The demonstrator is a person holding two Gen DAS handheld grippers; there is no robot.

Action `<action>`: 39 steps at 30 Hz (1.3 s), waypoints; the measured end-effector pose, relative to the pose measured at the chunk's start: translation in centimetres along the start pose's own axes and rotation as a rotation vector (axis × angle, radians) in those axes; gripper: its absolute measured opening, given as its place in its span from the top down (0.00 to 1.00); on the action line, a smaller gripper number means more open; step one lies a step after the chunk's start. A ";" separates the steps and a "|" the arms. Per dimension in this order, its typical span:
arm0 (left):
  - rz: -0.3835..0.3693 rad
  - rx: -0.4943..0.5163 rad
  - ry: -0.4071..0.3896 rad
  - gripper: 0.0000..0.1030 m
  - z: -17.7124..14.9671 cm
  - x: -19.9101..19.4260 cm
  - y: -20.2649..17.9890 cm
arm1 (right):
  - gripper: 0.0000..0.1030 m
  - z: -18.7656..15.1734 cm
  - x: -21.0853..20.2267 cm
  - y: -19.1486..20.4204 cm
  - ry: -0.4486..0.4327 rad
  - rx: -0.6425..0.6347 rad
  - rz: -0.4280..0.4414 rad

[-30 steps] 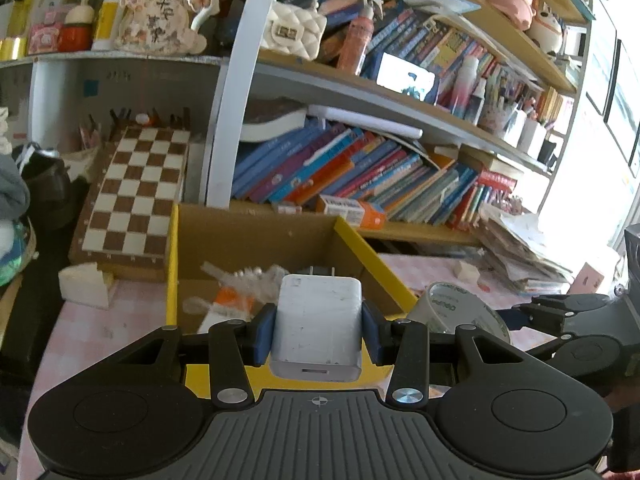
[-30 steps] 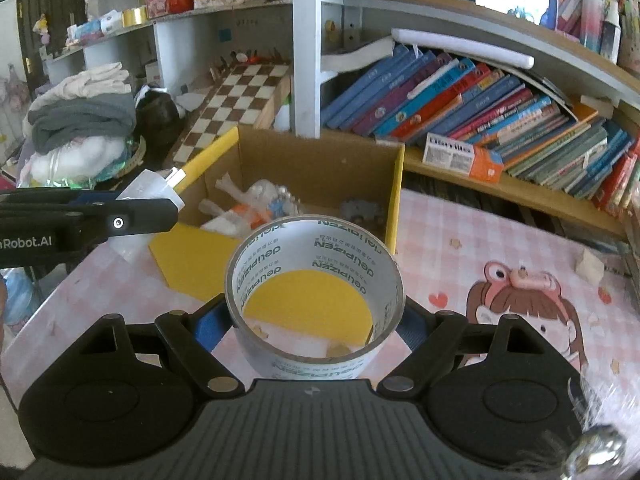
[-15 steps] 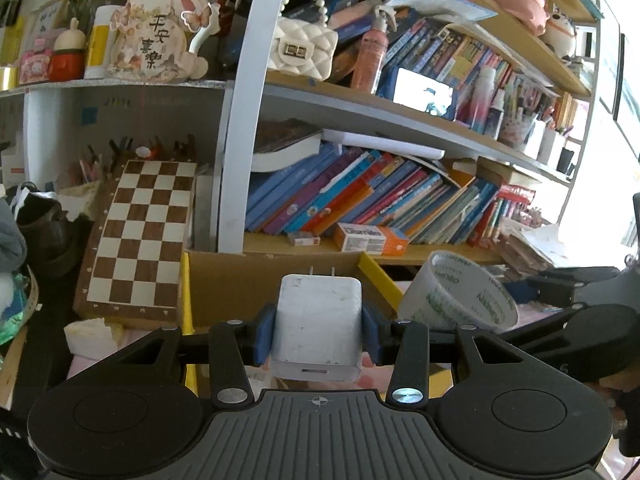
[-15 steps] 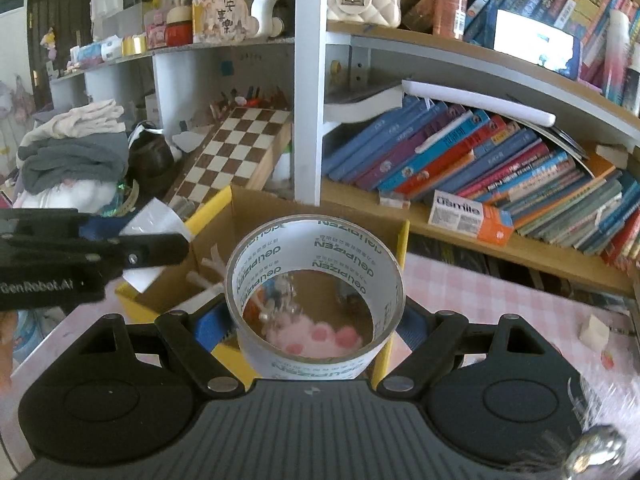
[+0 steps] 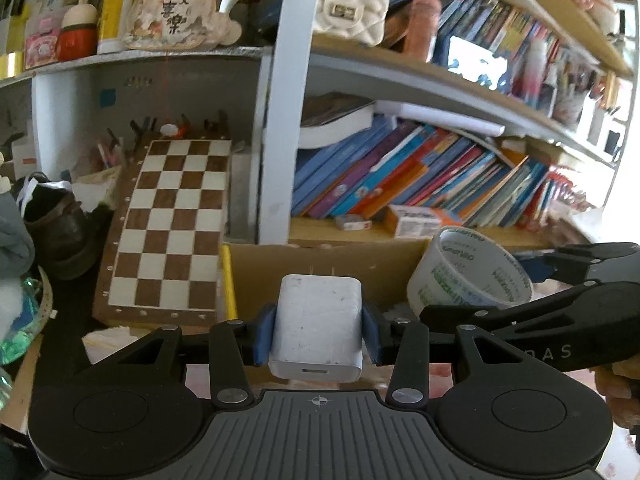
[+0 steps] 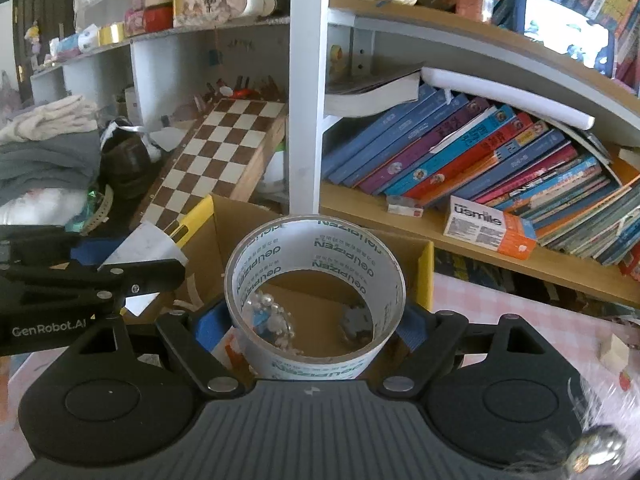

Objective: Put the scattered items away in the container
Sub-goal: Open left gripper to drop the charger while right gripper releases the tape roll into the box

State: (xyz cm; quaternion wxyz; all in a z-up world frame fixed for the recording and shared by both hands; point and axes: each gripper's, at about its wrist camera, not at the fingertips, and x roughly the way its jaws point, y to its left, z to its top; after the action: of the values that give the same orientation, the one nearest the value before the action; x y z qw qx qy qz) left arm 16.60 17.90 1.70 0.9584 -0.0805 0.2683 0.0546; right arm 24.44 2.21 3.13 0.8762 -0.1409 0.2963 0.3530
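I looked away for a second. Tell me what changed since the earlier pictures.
Both grippers carried their loads forward from the pink table to above the cardboard box, whose inside now shows through the tape roll. Unchanged: left gripper clamps the white charger, right gripper the roll; nothing released.

1. Table [image 6: 500, 308]: covered by a pink checked cloth with cartoon print.
2. Cardboard box [image 6: 426, 268]: stands on the table at its far edge, against the bookshelf [image 6: 480, 236]; yellow-edged flaps are open.
3. Small pale block [image 6: 614, 354]: lies on the cloth near the right edge, well apart from the cardboard box.
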 end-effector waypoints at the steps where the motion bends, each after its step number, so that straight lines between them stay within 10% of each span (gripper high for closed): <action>1: 0.005 0.002 0.003 0.58 0.1 0.2 0.1 | 0.19 0.1 0.4 0.1 0.003 -0.010 0.001; 22: -0.012 0.061 0.176 0.58 2.3 8.1 0.4 | 0.18 0.1 7.5 0.0 0.110 -0.299 0.025; 39: 0.005 0.107 0.275 0.58 2.3 9.9 -0.2 | 0.18 -0.1 9.5 -0.5 0.235 -0.290 0.072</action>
State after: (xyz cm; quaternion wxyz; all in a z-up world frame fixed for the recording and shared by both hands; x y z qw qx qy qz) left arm 26.23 18.71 -1.48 0.9155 -0.0352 0.3996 0.0309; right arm 30.23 6.89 -2.81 0.7928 -0.2954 0.3476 0.4042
